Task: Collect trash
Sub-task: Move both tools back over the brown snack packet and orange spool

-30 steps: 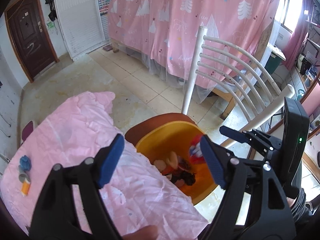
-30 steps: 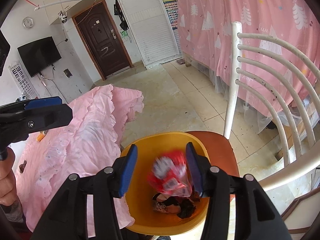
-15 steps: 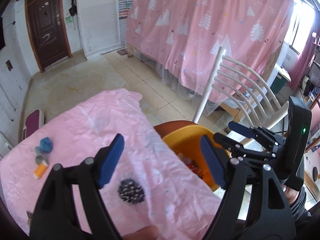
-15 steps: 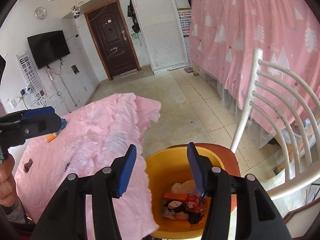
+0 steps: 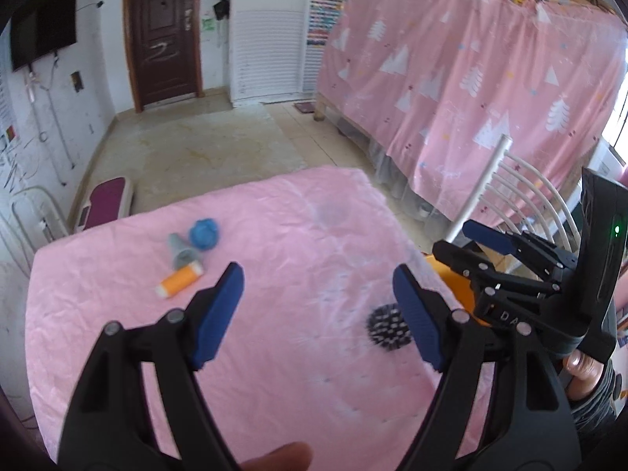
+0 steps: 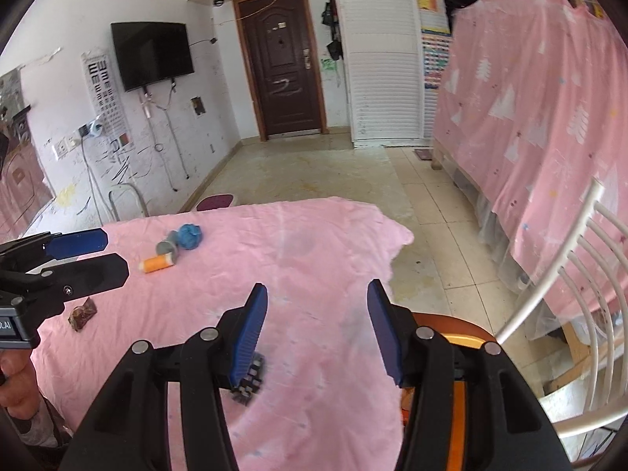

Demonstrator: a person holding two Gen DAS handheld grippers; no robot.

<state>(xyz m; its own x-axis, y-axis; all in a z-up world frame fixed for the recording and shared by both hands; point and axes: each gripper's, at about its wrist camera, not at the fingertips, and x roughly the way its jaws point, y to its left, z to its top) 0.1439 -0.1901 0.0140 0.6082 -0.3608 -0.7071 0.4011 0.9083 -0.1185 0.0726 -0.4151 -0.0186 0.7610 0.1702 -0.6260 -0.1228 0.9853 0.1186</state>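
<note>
My left gripper (image 5: pixel 318 314) is open and empty above the pink-covered table (image 5: pixel 298 243). My right gripper (image 6: pixel 318 333) is open and empty at the table's right edge; it also shows in the left wrist view (image 5: pixel 471 243). On the cloth lie an orange tube (image 5: pixel 178 280), a grey cone-shaped piece (image 5: pixel 181 252), a blue crumpled ball (image 5: pixel 204 233) and a black spiky ball (image 5: pixel 388 326). A brown wrapper (image 6: pixel 82 314) lies near the left gripper. The yellow bin (image 6: pixel 457 369) sits on a chair, mostly hidden by my right gripper.
A white-backed chair (image 6: pixel 581 274) stands right of the table. A pink curtain (image 5: pixel 471 78) hangs behind it. A brown door (image 6: pixel 282 70) and a wall television (image 6: pixel 151 55) are far off across tiled floor (image 6: pixel 314 172).
The red wrapper left my right gripper and dropped into the yellow bin. Both grippers swung left from the bin toward the table, staying open.
</note>
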